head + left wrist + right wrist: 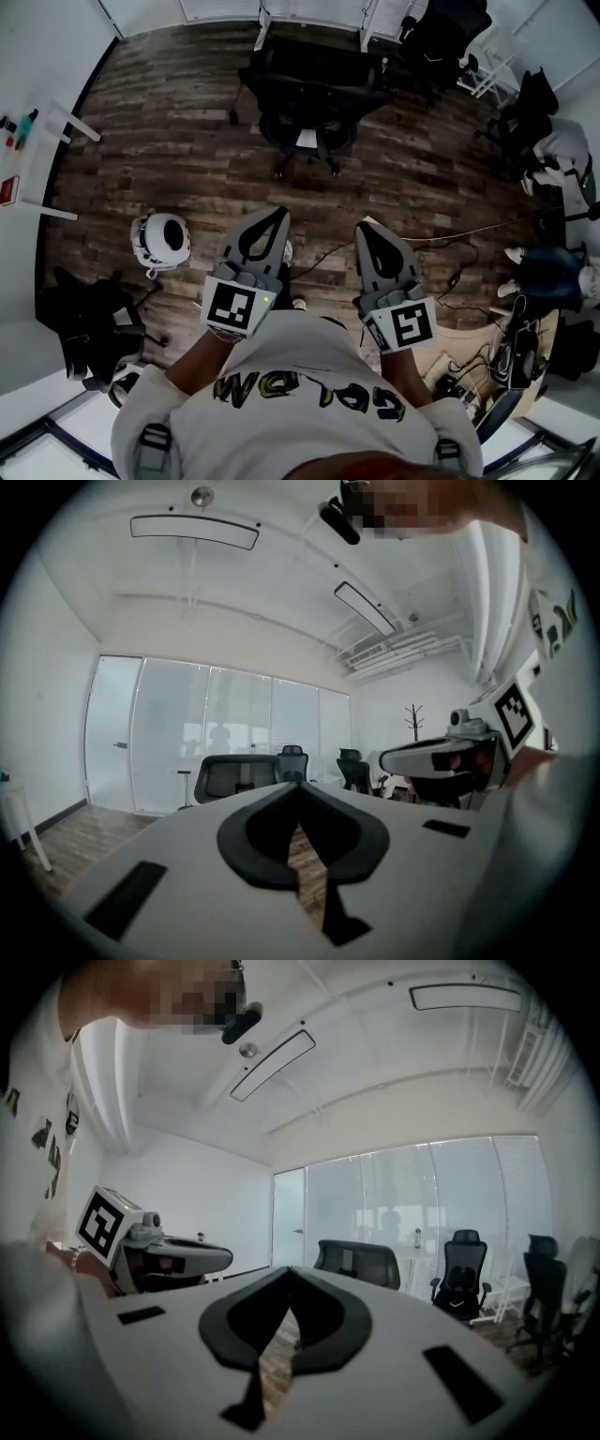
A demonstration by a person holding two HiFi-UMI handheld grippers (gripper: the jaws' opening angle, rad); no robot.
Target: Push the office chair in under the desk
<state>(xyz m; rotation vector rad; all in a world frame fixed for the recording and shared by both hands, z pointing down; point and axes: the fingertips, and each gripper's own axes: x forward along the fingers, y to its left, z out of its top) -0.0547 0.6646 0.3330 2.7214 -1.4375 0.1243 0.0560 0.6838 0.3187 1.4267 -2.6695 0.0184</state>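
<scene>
Item: black office chair, standing on the dark wood floor at the top middle of the head view, just short of the white desk and well apart from both grippers. Orientation: backrest towards the person, seat facing the desk; the backrest's broad side runs left to right across the view, with the castor base showing below it. Left gripper: jaws fully together, nothing between them, touching nothing, pointing at the chair. Right gripper: the same, jaws closed and empty, beside the left one. Head view only: a round white object on the floor to the left, a second black chair lower left, and cables to the right. Gripper views only: the chair's upright mesh backrest before a frosted glass wall, ceiling lights, and a coat stand in the left gripper view.
</scene>
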